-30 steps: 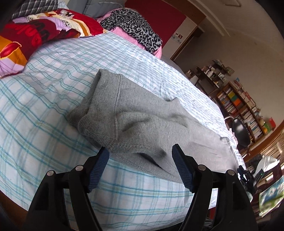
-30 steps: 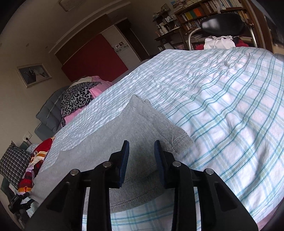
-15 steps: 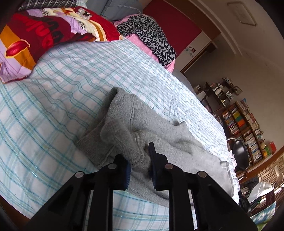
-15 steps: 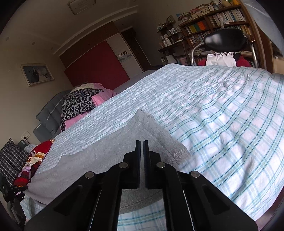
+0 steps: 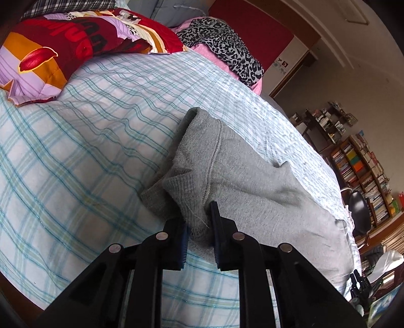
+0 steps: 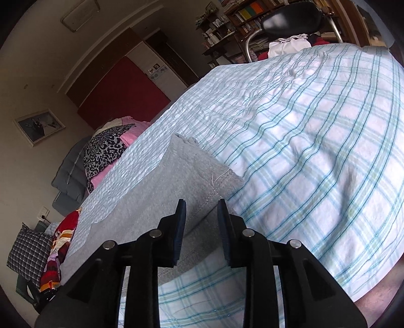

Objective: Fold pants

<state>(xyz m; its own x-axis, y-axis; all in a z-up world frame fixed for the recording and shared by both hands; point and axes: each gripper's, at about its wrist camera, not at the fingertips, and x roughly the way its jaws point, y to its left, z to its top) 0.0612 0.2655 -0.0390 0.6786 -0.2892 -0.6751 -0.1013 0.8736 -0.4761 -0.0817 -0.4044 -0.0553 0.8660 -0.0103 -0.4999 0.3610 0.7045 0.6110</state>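
Note:
Grey sweatpants (image 5: 252, 186) lie across a bed with a blue-checked sheet (image 5: 75, 151). In the left wrist view my left gripper (image 5: 198, 227) is shut on a bunched fold of the waistband end, lifted slightly off the sheet. In the right wrist view the leg end of the pants (image 6: 181, 181) lies flat, its hem corner pointing away. My right gripper (image 6: 200, 214) stands over the near edge of that leg end with its jaws a little apart, and the cloth lies beneath them.
Colourful pillows (image 5: 63, 43) and a leopard-print cloth (image 5: 224, 43) lie at the head of the bed. A black chair (image 6: 290, 20) and bookshelves (image 6: 252, 10) stand beyond the foot. The sheet (image 6: 315, 151) spreads wide to the right of the pants.
My left gripper closed on the waistband and now holds it bunched. My right gripper shut half a second ago and now has its jaws a little apart again.

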